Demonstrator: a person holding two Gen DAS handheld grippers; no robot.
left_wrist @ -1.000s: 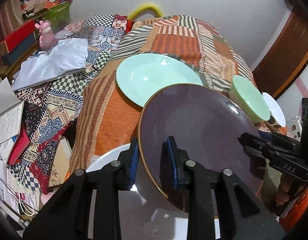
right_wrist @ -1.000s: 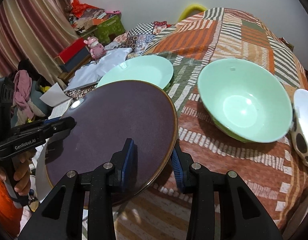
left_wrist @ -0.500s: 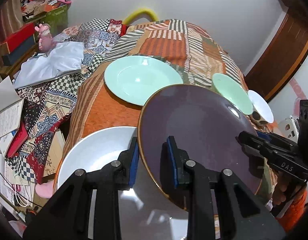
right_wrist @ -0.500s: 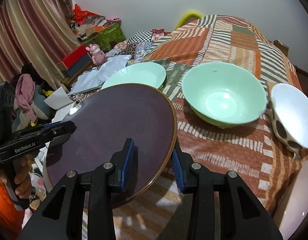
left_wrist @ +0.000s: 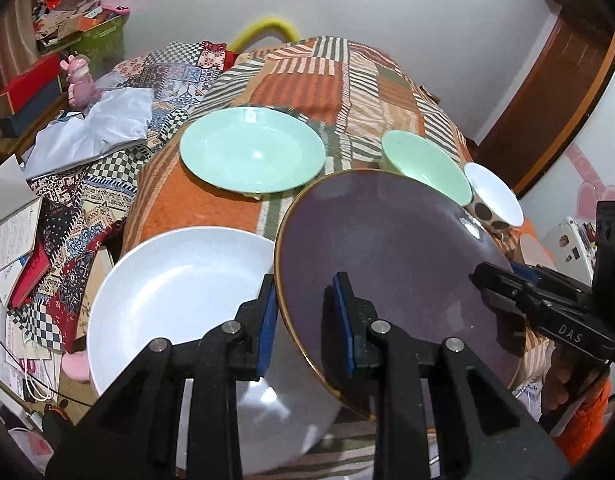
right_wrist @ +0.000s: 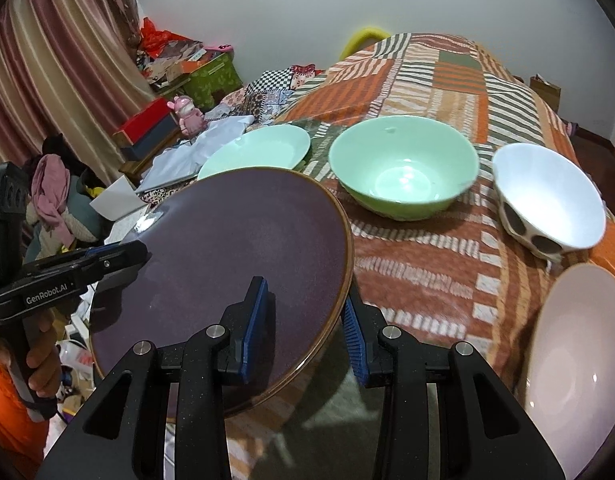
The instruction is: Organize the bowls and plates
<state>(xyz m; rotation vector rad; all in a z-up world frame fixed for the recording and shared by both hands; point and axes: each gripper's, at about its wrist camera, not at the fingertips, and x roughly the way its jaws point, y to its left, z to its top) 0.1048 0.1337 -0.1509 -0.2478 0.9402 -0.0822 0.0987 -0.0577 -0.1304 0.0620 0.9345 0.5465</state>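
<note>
A dark purple plate [left_wrist: 391, 264] with a gold rim is held level above the bed by both grippers. My left gripper [left_wrist: 305, 316] is shut on its left rim; my right gripper [right_wrist: 305, 320] is shut on its right rim, the plate [right_wrist: 223, 264] filling the left of that view. Below it lies a large white plate [left_wrist: 175, 292]. Farther back lie a mint green plate [left_wrist: 251, 154], a mint green bowl [right_wrist: 403, 172] and a white bowl with dark spots [right_wrist: 547, 204]. A pale pink bowl [right_wrist: 579, 360] sits at the near right.
The dishes rest on a striped orange patchwork bedspread [right_wrist: 435, 80]. Left of the bed lie a checkered cloth, a white garment [left_wrist: 95, 128], books and papers [left_wrist: 11, 224]. A pink toy [right_wrist: 187, 114] and boxes stand by the curtain. A wooden door [left_wrist: 555, 92] is at right.
Both grippers have pulled back and up with the purple plate. The white plate, spotted bowl and pink bowl have come further into view, and the green dishes look farther away.
</note>
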